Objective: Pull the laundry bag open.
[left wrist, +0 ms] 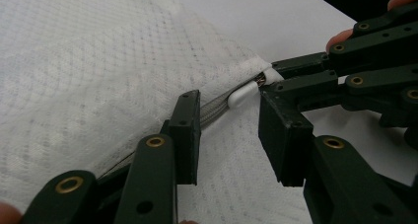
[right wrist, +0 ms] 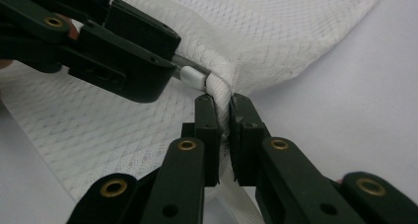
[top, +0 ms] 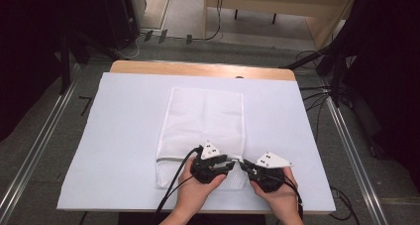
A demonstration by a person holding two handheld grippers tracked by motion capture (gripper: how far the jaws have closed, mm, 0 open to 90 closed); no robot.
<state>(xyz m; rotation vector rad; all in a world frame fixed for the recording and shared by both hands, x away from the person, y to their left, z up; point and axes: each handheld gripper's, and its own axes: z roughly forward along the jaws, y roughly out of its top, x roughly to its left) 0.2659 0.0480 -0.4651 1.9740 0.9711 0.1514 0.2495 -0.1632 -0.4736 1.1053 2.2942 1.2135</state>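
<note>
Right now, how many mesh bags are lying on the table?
1. The white mesh bag lies flat at the middle of the table, its near zipper end between the left gripper and right gripper. Nothing suggests another hidden.

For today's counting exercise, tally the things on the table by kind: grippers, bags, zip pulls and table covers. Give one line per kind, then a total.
Black two-jaw grippers: 2, the left gripper and the right gripper
White mesh zip bag: 1
White plastic zip pull: 1
White sheet covering the table: 1
Total: 5
</note>
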